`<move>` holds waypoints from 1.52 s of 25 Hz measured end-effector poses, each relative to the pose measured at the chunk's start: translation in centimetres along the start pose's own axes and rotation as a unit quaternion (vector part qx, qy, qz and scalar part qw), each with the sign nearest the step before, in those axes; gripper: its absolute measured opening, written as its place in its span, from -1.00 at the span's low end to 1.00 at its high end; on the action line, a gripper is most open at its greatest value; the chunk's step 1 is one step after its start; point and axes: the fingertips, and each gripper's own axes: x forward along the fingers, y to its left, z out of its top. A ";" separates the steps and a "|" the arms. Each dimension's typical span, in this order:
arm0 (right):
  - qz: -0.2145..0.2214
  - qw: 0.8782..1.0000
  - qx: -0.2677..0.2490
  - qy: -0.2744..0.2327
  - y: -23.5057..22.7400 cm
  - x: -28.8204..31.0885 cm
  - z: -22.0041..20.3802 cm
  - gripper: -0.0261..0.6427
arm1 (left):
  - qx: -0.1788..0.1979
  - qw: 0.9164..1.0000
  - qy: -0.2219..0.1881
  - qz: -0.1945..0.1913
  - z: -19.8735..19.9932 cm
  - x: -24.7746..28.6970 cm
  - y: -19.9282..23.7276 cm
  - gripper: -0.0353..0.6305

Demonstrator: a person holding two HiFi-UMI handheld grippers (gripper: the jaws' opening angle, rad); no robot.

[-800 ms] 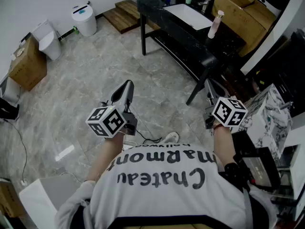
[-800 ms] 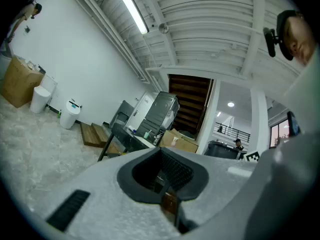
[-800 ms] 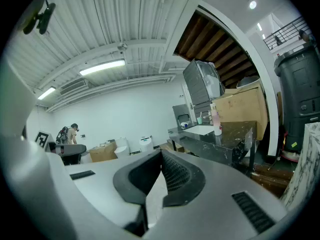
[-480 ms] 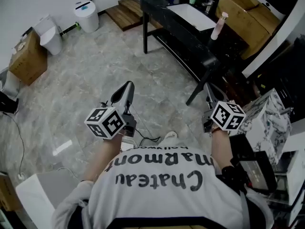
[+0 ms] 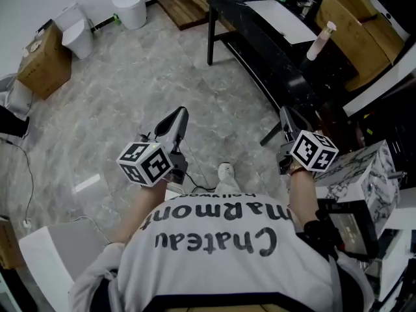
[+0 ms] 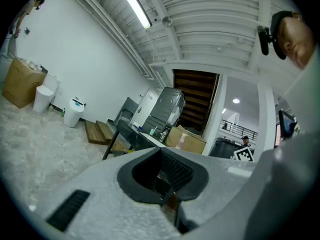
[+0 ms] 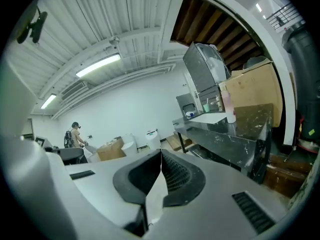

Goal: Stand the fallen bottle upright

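A pinkish bottle (image 5: 321, 41) with a white cap stands upright on the far right part of a black table (image 5: 275, 56). It also shows in the right gripper view, where the bottle (image 7: 228, 106) stands beside a white sheet. My left gripper (image 5: 176, 116) is held out over the floor, well short of the table, shut and empty. My right gripper (image 5: 285, 114) is near the table's front leg, also shut with nothing in it. In each gripper view the jaws meet: left gripper (image 6: 161, 151), right gripper (image 7: 161, 154).
A white sheet (image 5: 283, 19) and small items lie on the table, with cardboard boxes (image 5: 356, 26) behind it. A marbled box (image 5: 358, 169) stands at my right. A white bin (image 5: 130, 6), wooden steps (image 5: 188, 4) and another carton (image 5: 43, 65) stand along the far wall.
The head view has swung, so the table and bottle sit further right in the picture. Both grippers keep their pose in front of the body and stay shut.
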 end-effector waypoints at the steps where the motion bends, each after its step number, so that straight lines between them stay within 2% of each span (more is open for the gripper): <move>1: 0.004 1.000 -0.004 0.003 -0.3 1.3 0.5 -0.88 | -0.001 1.000 -0.001 0.005 0.3 0.8 0.6 -0.86; 9: 0.054 0.998 -0.041 0.011 -3.5 12.3 7.1 -0.88 | 0.004 0.999 -0.022 0.037 3.7 8.9 4.4 -0.86; 14: 0.082 0.990 -0.113 0.013 -5.4 17.5 10.4 -0.88 | -0.014 0.996 -0.054 0.066 4.4 12.9 6.9 -0.86; 17: 0.092 0.988 -0.125 0.017 -6.7 20.0 10.7 -0.88 | -0.017 0.995 -0.058 0.084 4.4 14.8 8.2 -0.86; 25: 0.093 0.990 -0.088 0.062 -10.1 23.7 7.2 -0.88 | -0.038 0.992 -0.025 0.115 2.4 18.2 10.8 -0.86; 31: 0.084 0.991 -0.082 0.069 -10.9 27.6 7.6 -0.88 | -0.049 0.992 -0.013 0.114 2.7 21.8 14.6 -0.86; 38: 0.067 0.991 -0.088 0.071 -11.1 33.6 9.8 -0.88 | -0.026 0.998 -0.011 0.065 7.2 29.2 18.4 -0.86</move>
